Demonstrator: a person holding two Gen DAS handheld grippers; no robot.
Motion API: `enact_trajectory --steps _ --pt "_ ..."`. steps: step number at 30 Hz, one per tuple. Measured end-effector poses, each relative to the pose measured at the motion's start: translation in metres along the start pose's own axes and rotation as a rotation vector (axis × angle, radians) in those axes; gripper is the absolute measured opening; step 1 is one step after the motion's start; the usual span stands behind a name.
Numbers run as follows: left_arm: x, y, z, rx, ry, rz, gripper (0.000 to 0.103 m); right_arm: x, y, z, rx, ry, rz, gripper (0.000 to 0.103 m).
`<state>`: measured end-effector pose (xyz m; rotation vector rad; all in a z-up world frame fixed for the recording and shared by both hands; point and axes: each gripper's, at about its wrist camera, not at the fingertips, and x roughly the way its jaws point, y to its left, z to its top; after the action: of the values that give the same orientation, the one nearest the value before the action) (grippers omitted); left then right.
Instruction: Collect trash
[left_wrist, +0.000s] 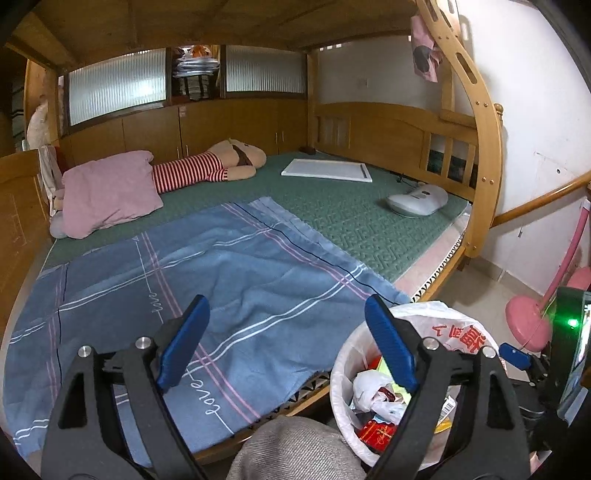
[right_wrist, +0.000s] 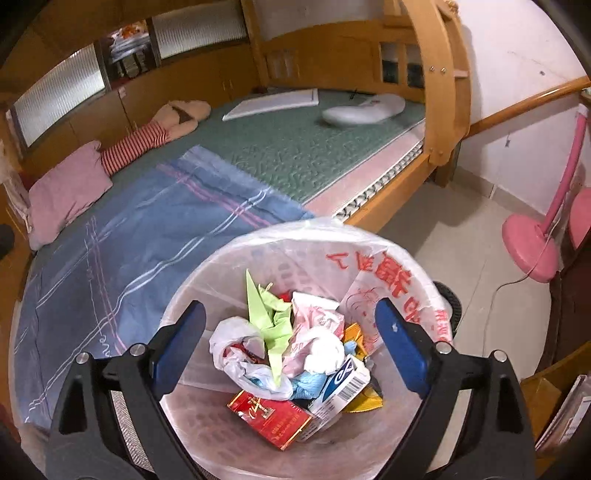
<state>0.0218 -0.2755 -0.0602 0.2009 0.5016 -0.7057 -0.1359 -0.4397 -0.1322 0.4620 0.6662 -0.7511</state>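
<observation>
On the left of the bed (left_wrist: 332, 218) lies one pink pillow (left_wrist: 107, 192), with one stuffed doll in red-and-white stripes (left_wrist: 207, 168) beside it. One blue plaid sheet (left_wrist: 184, 280) covers the near part, and its white cursive stitching reads "love" in two places. The left hand-held gripper (left_wrist: 288, 332) hangs over this sheet with its blue pads spread wide and nothing between them. Farther back on the green mat rest one flat white board (left_wrist: 327, 170) and one white handheld appliance (left_wrist: 417, 199). To the right, on the floor just beside the bed frame, stands the trash bin (right_wrist: 207, 266), lined with a white plastic bag (right_wrist: 417, 295) printed in red characters too distorted to read. Inside lie a green folded paper crane (right_wrist: 267, 317), a red carton with gold script (right_wrist: 269, 417), a white-and-blue box bearing a barcode (right_wrist: 343, 387) and crumpled bags. The right hand-held gripper (right_wrist: 291, 339) hovers above this trash, jaws apart and empty. One pink fan base (right_wrist: 528, 247) stands far right.
</observation>
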Motion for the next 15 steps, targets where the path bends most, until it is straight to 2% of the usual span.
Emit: enact_trajectory --steps 4,7,9,15 --pt "-0.014 -0.004 0.002 0.010 -0.027 -0.016 0.089 -0.025 0.001 0.001 -0.007 -0.103 -0.040 0.091" --pt "-0.029 -0.012 0.002 0.020 -0.053 -0.036 0.091 -0.052 0.002 -0.002 -0.002 -0.192 -0.076 0.099" --pt "-0.038 -0.017 0.002 0.026 -0.068 -0.050 0.094 -0.074 0.003 -0.007 -0.003 -0.259 -0.105 0.100" --pt "-0.074 -0.028 -0.004 0.052 -0.105 -0.100 0.099 -0.117 0.009 -0.022 -0.030 -0.337 -0.198 0.100"
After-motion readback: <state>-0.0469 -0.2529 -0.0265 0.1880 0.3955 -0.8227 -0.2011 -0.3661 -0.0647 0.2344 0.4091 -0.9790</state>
